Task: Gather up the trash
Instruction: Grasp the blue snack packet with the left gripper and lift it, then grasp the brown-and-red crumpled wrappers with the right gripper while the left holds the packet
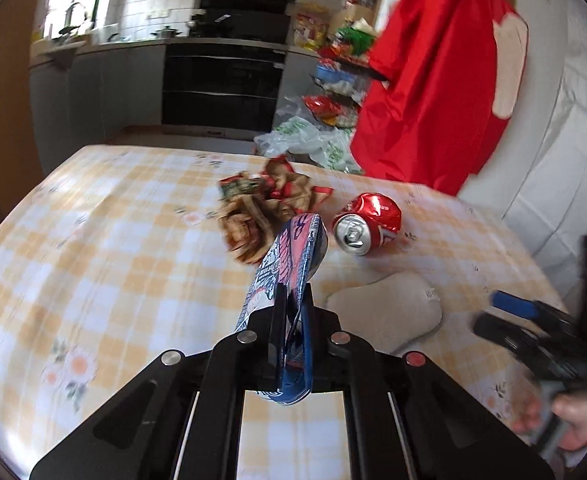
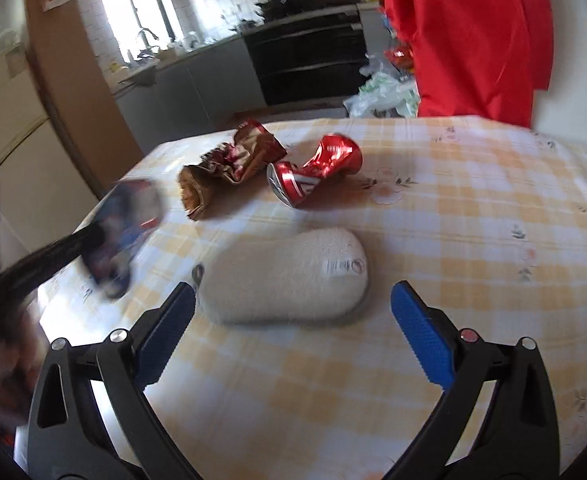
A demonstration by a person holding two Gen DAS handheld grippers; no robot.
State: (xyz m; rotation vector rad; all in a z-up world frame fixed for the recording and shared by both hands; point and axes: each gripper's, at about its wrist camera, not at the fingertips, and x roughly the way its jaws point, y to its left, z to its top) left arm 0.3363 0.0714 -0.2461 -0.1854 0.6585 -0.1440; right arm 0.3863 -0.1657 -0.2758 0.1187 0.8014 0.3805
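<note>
Hand-held gripper (image 2: 293,322) over checked tablecloth (image 2: 473,208), kitchen oven (image 2: 309,56) behind

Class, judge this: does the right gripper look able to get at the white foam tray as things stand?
Probably yes: the right gripper is open, and the white foam tray lies uncovered just ahead between its fingers.

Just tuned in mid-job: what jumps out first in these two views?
The left tongs are shut on a crushed blue-and-pink wrapper, lifted above the checked tablecloth. Beyond it lie a crumpled brown snack wrapper and, to its right, a crushed red can. The right tongs stand open before a white fuzzy insole.
</note>
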